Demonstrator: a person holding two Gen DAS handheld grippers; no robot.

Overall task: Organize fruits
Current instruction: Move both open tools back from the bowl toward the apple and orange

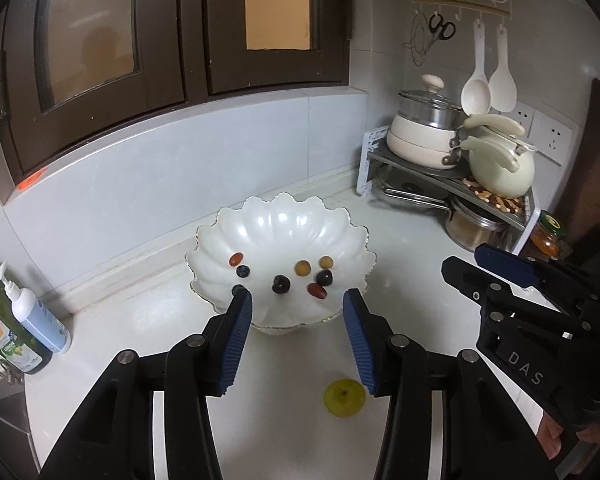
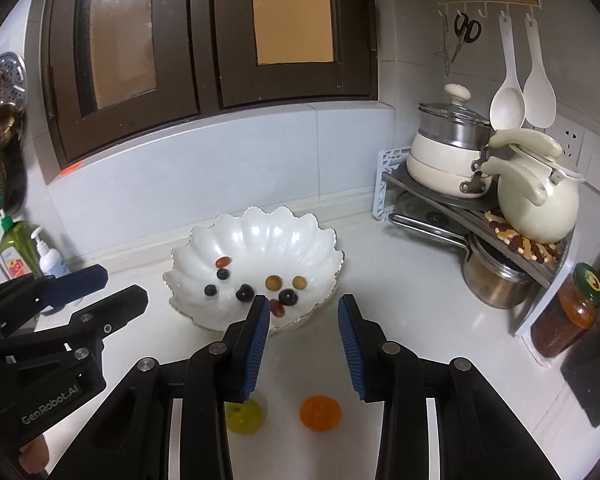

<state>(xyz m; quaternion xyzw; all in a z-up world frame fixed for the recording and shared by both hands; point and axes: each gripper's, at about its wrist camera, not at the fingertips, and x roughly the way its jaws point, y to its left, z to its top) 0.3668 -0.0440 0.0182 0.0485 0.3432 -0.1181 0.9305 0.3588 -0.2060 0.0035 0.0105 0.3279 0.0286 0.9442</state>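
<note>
Both claws are released and empty: my left gripper (image 1: 298, 300) and my right gripper (image 2: 303, 306) each show a clear gap between the blue ribbed pads, nothing in between.

The white scalloped ceramic bowl (image 1: 340, 236) sits on the white countertop (image 1: 412, 240) and already holds small fruits: dark grapes or blueberries, reddish oval ones, two yellowish round ones. I can't tell the kinds for sure.

Still loose on the counter, just beside each other and nearer me than the bowl: a yellow-green round fruit (image 2: 244, 414) and an orange round fruit (image 2: 320, 412).

Handling guess: both are light, firm and smooth-skinned, so they'll roll and may slip. I'd grip across the widest middle, pads square, with a gentle squeeze. The bowl looks fragile, so I'd lower them in rather than drop them.
</note>
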